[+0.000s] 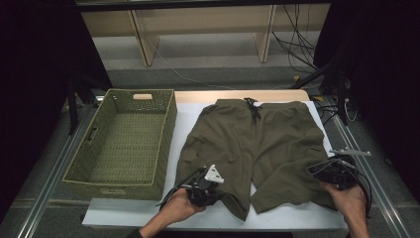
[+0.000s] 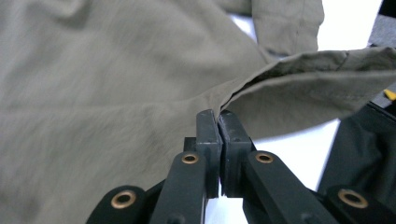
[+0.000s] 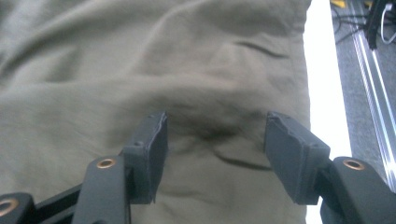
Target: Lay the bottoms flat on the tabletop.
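A pair of olive-green shorts (image 1: 252, 139) lies flat on the white table top (image 1: 187, 115), waistband and black drawstring (image 1: 253, 110) at the far side. My left gripper (image 1: 219, 194) is at the near hem of the left leg. In the left gripper view its jaws (image 2: 218, 116) are pressed together with the hem edge of the shorts (image 2: 102, 93) pinched at their tips, and the fabric to the right is lifted off the table. My right gripper (image 1: 315, 170) rests over the right leg's outer hem. Its jaws (image 3: 215, 128) stand open with wrinkled cloth (image 3: 187, 56) beneath and between them.
A green woven basket (image 1: 119, 190) stands to the left of the shorts, with nothing inside it. Metal rails run along both sides of the table, and cables lie on the floor at the back right. A strip of white surface (image 3: 327, 93) borders the shorts' right side.
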